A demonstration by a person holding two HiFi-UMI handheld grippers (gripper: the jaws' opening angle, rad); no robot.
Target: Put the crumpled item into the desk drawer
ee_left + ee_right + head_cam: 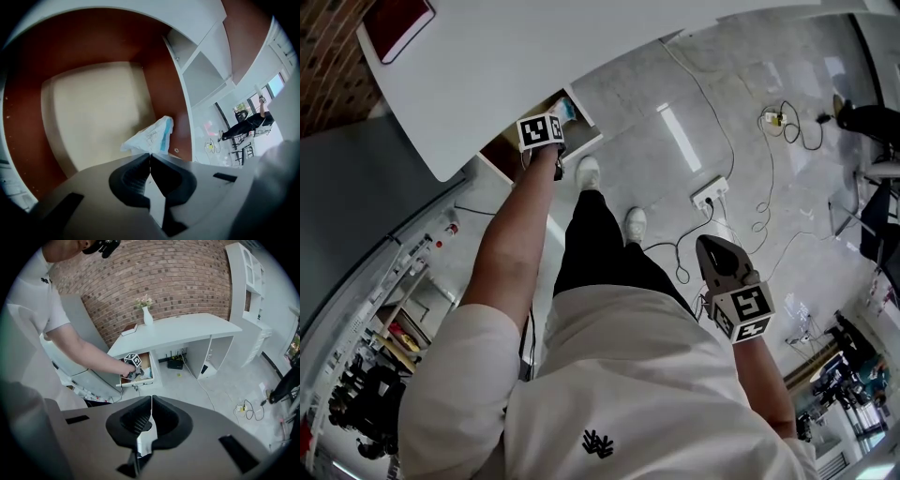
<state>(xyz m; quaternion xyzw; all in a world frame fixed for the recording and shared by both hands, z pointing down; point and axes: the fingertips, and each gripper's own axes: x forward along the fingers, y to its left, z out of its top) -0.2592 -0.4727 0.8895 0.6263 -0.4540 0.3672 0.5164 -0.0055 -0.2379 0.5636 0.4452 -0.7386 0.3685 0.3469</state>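
The crumpled item (151,136) is a white wad with a blue edge. It stands just past my left gripper (150,158), whose jaws are shut on its lower edge inside the open desk drawer (93,117). In the head view the left gripper (555,122) reaches into the drawer (581,145) under the white desk (581,47), with the crumpled item (565,111) at its tip. My right gripper (704,242) hangs by the person's right side over the floor, shut and holding nothing. From the right gripper (151,401) view, the left gripper (134,369) sits in the drawer (140,381).
A red book (397,23) lies on the desk top, and a white vase (147,315) stands on it. A power strip (710,192) and loose cables (769,216) lie on the floor to the right. The person's shoes (589,172) stand right in front of the drawer.
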